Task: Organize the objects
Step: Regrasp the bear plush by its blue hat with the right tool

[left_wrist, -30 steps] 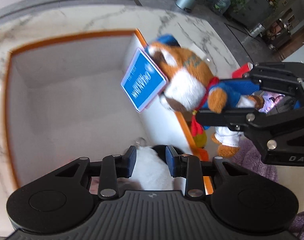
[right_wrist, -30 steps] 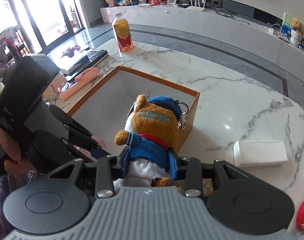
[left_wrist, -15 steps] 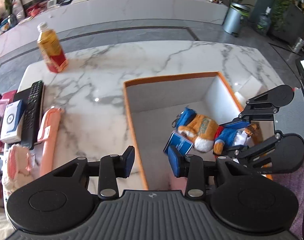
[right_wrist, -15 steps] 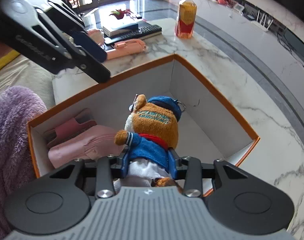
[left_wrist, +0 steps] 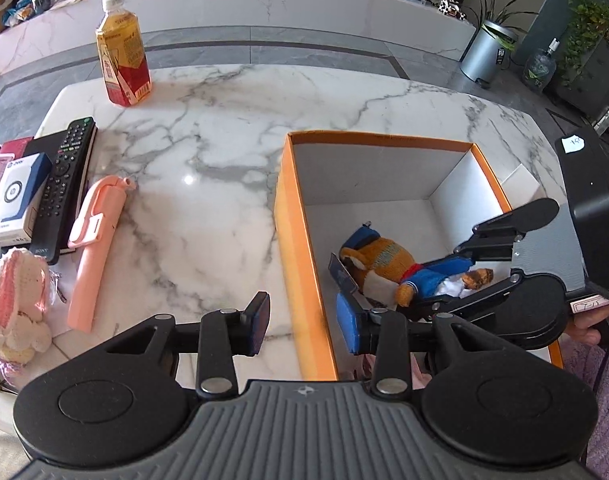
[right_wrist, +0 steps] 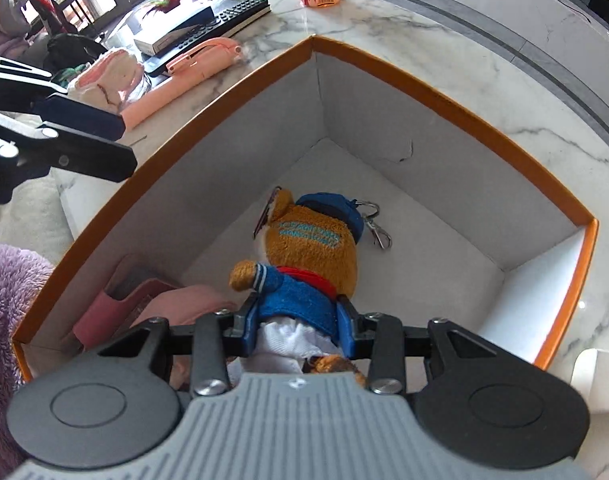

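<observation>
Down inside the orange box [right_wrist: 456,98], near its floor, the plush bear [right_wrist: 312,248] hangs head-first from the right gripper [right_wrist: 298,322], whose blue pads are clamped on the blue jacket at its waist. Holding it by the soft middle looks sensible: the body gives under the pads and the head leads the way down, so the toy can be laid flat before it is let go. Its key clasp [right_wrist: 378,230] trails past the cap, close to the box floor. One pink soft item [right_wrist: 160,304] already lies in the box's near corner, beside the bear, so I'd judge this to be the second thing going in.

Over the box's left wall, the left gripper [left_wrist: 302,322] carries nothing; its jaws stand apart and have just been widening, straddling the rim, probably readied for the next pick.

Out on the marble table [left_wrist: 224,152] I count one pink folding umbrella [left_wrist: 94,248], one black remote [left_wrist: 66,178], one small white-and-blue box [left_wrist: 14,196], one knitted pink-and-white toy [left_wrist: 18,300] and one drink bottle [left_wrist: 122,64], all lined along the left side, well apart from the box.
</observation>
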Motion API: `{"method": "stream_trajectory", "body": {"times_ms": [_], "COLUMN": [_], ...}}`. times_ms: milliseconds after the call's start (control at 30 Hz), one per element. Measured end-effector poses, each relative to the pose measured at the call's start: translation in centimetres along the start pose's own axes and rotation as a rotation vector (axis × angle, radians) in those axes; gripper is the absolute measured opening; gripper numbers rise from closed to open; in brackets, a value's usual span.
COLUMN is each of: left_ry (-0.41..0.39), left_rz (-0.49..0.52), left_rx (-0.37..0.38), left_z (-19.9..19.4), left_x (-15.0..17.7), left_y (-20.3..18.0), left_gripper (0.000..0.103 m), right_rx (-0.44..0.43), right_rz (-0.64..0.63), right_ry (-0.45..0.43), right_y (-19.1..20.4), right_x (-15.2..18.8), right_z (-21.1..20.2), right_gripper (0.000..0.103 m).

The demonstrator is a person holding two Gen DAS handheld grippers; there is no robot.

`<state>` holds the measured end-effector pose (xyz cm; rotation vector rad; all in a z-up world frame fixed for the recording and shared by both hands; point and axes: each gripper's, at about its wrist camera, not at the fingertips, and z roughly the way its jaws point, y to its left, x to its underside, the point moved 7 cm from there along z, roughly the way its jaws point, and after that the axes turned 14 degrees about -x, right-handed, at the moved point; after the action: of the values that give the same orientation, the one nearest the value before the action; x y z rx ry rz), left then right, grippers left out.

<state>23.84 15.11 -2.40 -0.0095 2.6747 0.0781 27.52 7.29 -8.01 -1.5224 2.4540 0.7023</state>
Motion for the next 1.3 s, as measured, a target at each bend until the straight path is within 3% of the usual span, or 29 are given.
{"method": "stream_trajectory", "body": {"times_ms": [167,233,333,500,600,767,900,1067,1200,1300], "left_ry": [0.013,0.015,0.022,0.028,0.024,0.02,0.025,0.029,0.034,0.036], "left_rz": [-0.003,-0.005,-0.002,-0.002,-0.007,-0.009,-0.026,-0.05,-0.05,-0.049], "left_rx": [0.01,0.018,0.034,0.044,0.052,0.055,0.045,0.044,0.053,0.062], "left_z": [0.6,0.7,0.8,1.1,1.0,0.8,1.1,1.5,1.9,2.2], "left_x": [0.5,0.6,0.8,0.9,0.8,0.6,0.4,0.1,-0.2,-0.3], "left_y": [0.2,0.2,0.1,0.0,-0.1,-0.1,0.2,0.7,0.6,0.4], "left_gripper": [0.044,0.044,0.044,0.044,0.044,0.044,0.044,0.044,0.044,0.044], "right_rx": [0.022,0.046,0.07,0.072,0.054,-0.014,0.03,0.057,-0.003,-0.001], "right_rz": [-0.297,-0.368,-0.404,-0.427,-0.405,-0.2,-0.125,-0.103,-0.023,0.0], "right_ry": [0.119,0.158,0.172,0.153,0.132,0.061,0.035,0.041,0.091,0.109], "right_y": [1.8,2.0,2.0,2.7,3.6,3.1,2.4,1.2,-0.4,-0.9], "right_x": [0.5,0.9,0.9,0.0,-1.2,-4.1,-5.6,-6.8,-7.2,-6.6], "right_z": [1.5,1.8,1.7,1.1,0.5,-0.2,0.9,2.5,4.1,4.8], "right_gripper": [0.042,0.047,0.055,0.056,0.062,0.06,0.06,0.063,0.063,0.064]}}
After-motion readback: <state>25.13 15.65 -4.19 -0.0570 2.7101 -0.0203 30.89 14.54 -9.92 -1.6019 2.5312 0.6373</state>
